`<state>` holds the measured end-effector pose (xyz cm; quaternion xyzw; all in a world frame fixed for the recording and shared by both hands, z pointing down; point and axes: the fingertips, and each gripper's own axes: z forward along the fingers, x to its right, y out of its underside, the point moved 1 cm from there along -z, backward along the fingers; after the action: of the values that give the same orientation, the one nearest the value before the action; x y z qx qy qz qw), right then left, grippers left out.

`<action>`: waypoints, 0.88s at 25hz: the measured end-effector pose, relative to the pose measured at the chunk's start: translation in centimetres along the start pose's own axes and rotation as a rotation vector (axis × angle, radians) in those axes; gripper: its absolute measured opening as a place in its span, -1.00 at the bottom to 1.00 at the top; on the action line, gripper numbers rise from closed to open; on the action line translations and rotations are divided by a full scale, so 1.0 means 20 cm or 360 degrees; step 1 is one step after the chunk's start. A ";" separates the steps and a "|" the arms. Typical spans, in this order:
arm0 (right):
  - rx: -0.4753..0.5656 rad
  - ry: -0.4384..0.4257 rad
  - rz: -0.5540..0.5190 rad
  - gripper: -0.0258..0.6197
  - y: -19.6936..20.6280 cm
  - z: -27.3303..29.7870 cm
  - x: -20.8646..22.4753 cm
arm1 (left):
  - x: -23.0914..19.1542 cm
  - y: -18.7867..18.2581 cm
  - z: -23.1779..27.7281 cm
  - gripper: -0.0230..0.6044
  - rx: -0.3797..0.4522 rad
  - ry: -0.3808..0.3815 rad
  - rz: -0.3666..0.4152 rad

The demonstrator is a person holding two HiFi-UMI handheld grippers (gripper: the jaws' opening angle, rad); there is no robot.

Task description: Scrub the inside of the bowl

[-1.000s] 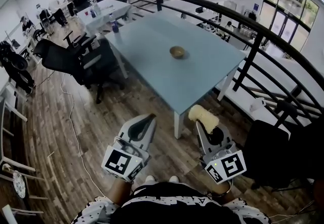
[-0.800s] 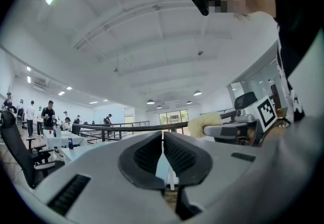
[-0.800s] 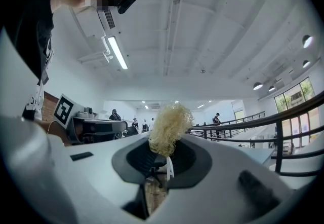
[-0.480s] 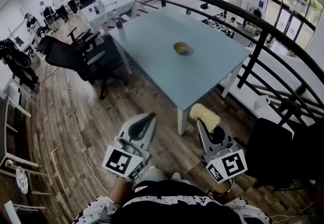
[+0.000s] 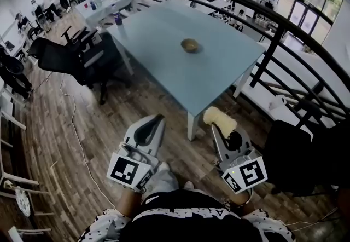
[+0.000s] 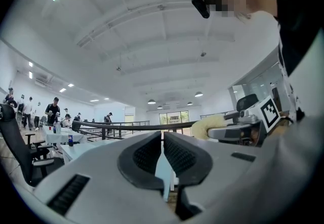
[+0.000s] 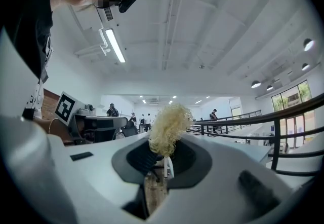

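Observation:
A small brown bowl (image 5: 190, 45) stands on the pale blue table (image 5: 164, 33), well ahead of both grippers. My right gripper (image 5: 220, 122) is shut on a fluffy cream scrubber (image 5: 220, 120), which sticks out past its tips (image 7: 168, 124). My left gripper (image 5: 156, 124) is shut with nothing in it; its dark pads (image 6: 152, 152) meet in the left gripper view. Both grippers hang over the wooden floor, short of the table's near corner. The bowl does not show in either gripper view.
A curved black railing (image 5: 262, 11) runs along the table's right side. Black office chairs (image 5: 71, 57) stand at the table's left. A bottle (image 5: 117, 18) sits at the table's far left end. People sit at tables (image 5: 98, 0) further back. A cable (image 5: 76, 126) lies on the floor.
The view has shifted forward a little toward the table, and a knee now shows below the grippers. Both grippers stay shut, the scrubber still held.

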<state>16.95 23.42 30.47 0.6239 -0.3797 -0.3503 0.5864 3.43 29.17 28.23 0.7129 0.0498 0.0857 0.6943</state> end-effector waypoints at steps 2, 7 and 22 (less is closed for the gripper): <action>-0.0005 0.0016 -0.0004 -0.73 0.00 0.03 0.00 | -0.02 0.02 0.02 -0.87 -0.0009 0.0029 -0.0011; -0.0022 0.0050 -0.0011 -0.73 0.01 0.10 -0.01 | -0.10 0.05 0.07 -0.87 -0.0010 0.0070 -0.0034; -0.0068 0.0181 -0.0061 -0.73 0.01 0.30 0.01 | -0.29 0.08 0.22 -0.87 -0.0006 0.0229 -0.0061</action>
<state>11.79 20.39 30.31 0.6373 -0.3263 -0.3335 0.6134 -1.50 23.70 29.42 0.7025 0.1128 0.1235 0.6918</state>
